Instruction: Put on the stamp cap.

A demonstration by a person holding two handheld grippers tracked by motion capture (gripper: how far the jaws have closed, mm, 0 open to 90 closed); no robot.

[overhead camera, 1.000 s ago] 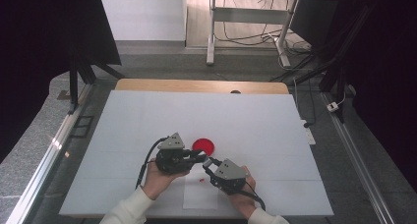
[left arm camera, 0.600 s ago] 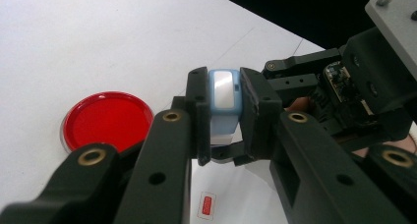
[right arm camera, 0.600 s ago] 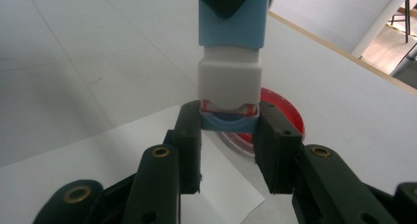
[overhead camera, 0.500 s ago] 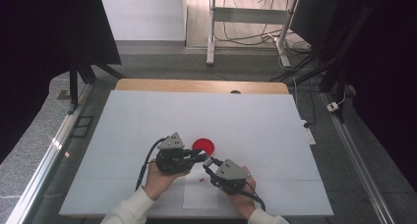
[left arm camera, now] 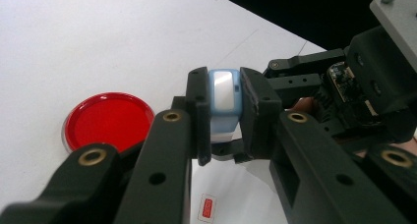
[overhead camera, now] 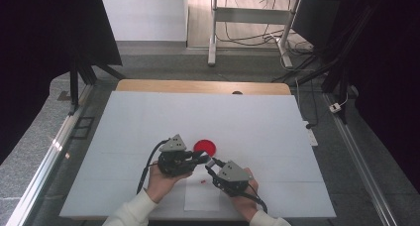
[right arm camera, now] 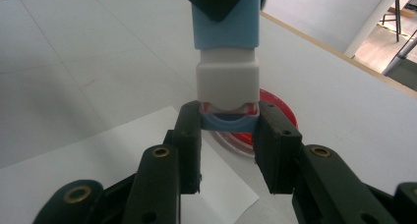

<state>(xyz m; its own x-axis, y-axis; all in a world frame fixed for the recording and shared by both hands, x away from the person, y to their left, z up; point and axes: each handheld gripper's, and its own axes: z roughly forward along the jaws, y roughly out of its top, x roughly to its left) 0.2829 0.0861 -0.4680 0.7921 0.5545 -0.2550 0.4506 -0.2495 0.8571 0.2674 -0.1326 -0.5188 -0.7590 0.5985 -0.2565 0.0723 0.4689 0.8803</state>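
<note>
While both grippers clamp it, the stamp (right arm camera: 227, 52) lies level between them.

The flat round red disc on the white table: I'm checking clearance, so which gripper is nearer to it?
Left. The left gripper sits right at the flat round red disc's near edge; the right gripper is farther toward the person.

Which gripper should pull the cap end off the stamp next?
Right, probably. The right gripper is shut on the blue cap end, nearest the person, with free table behind it. The left gripper clamps the stamp body and can simply hold.
</note>
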